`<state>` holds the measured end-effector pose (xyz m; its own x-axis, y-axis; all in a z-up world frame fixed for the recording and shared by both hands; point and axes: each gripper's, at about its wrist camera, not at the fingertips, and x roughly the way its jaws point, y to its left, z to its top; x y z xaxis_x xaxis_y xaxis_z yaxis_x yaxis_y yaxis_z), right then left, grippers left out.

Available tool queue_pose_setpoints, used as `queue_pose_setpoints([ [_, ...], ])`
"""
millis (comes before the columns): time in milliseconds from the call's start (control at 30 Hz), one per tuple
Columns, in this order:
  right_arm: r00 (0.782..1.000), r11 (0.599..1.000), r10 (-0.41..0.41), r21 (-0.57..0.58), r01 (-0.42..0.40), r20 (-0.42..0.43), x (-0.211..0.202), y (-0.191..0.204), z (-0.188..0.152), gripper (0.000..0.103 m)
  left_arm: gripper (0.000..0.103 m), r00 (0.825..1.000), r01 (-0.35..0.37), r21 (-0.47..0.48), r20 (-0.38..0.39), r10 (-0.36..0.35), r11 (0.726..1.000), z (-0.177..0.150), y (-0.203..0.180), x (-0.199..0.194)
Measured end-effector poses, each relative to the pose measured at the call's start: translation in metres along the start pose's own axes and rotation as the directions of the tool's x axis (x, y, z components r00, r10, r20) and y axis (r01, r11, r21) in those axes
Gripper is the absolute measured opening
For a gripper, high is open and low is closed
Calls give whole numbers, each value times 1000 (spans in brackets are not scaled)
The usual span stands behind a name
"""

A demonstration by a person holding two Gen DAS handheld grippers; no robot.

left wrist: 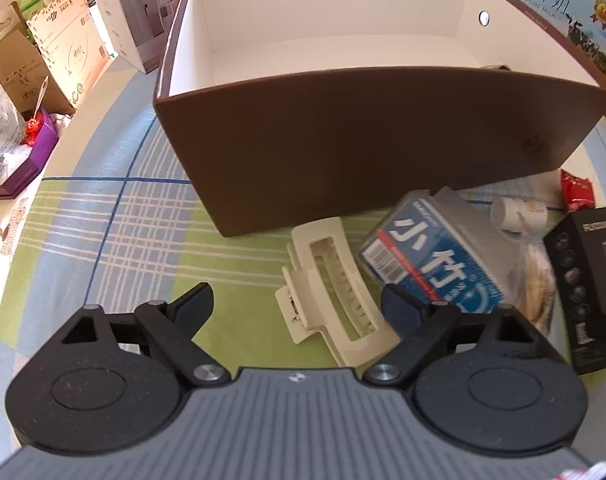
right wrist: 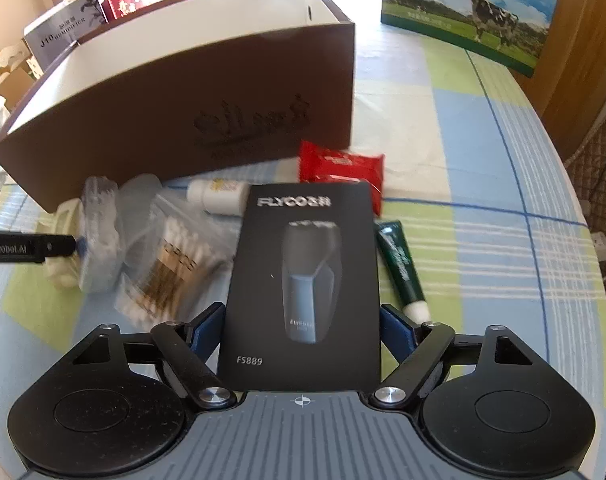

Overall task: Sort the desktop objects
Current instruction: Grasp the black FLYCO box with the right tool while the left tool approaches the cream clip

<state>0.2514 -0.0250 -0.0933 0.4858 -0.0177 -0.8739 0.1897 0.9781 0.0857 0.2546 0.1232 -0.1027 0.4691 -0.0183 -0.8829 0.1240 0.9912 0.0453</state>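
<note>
In the left wrist view, the left claw (left wrist: 297, 306) hangs low over the desk (left wrist: 103, 216) with its jaws spread wide and nothing between them; the cream hair clip (left wrist: 335, 292) lies on the checked cloth in the gap, nearer the right finger than the left, untouched by either. Just beside the clip, to its right, sits a blue-and-white labelled pack (left wrist: 435, 256), and behind both stands the brown box (left wrist: 367, 136), open-topped, white inside and seemingly almost empty, though a small object peeks over its far right rim. To take the clip well, the claw would probably need to shift slightly to the right so the clip sits centred, then close across its narrow body rather than its long axis, keeping the right finger clear of the blue pack. In the right wrist view, the right claw (right wrist: 301, 330) is also wide open, its two fingers flanking the near end of the black shaver box (right wrist: 303, 280), which lies flat on the desk; whether the pads already touch its edges cannot be told, but no squeeze is evident. A bag of cotton swabs (right wrist: 171, 264) lies just left of the box, a green tube (right wrist: 401, 270) just right, and red packets (right wrist: 339, 168) near the brown box wall. A sound grip here would close squarely on the box's long sides, low enough not to slip, before lifting it over the rim.
</note>
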Motion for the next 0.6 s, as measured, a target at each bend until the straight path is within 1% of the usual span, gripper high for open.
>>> queue_pose_setpoints([
  [33,1000,1000,-3,-2,3,-1,-1,-1,-1,78,74,1000,-1,3,-4,1,1000,0,2,1],
  [67,1000,1000,-2,-4,2,2,-2,-3,-2,78,69,1000,1,4,-11,-1,1000,-1,4,3],
  [133,1000,1000,-2,-6,2,2,-3,-6,-4,78,52,1000,6,-2,-23,-6,1000,-3,11,5],
  [167,1000,1000,-2,-6,2,0,-4,-6,-5,78,50,999,14,-5,-29,-15,1000,-3,15,6],
  [267,1000,1000,3,-10,-3,-1,-5,-9,-5,78,51,999,36,-11,-18,-36,999,-3,22,4],
  [300,1000,1000,5,-15,-5,-2,-4,-9,-5,78,53,999,38,-4,-8,-38,999,-2,22,3],
  [433,1000,1000,-1,-28,1,5,-4,-6,-2,78,54,999,29,75,24,-31,997,6,14,7],
  [500,1000,999,0,-32,0,7,-4,-6,-1,78,52,999,20,125,31,-24,992,8,7,10],
  [567,1000,999,3,-33,-2,11,-5,-7,0,78,45,999,17,152,26,-22,988,10,4,15],
  [600,1000,999,4,-32,-3,13,-5,-7,1,78,39,999,34,156,20,-37,987,10,4,15],
])
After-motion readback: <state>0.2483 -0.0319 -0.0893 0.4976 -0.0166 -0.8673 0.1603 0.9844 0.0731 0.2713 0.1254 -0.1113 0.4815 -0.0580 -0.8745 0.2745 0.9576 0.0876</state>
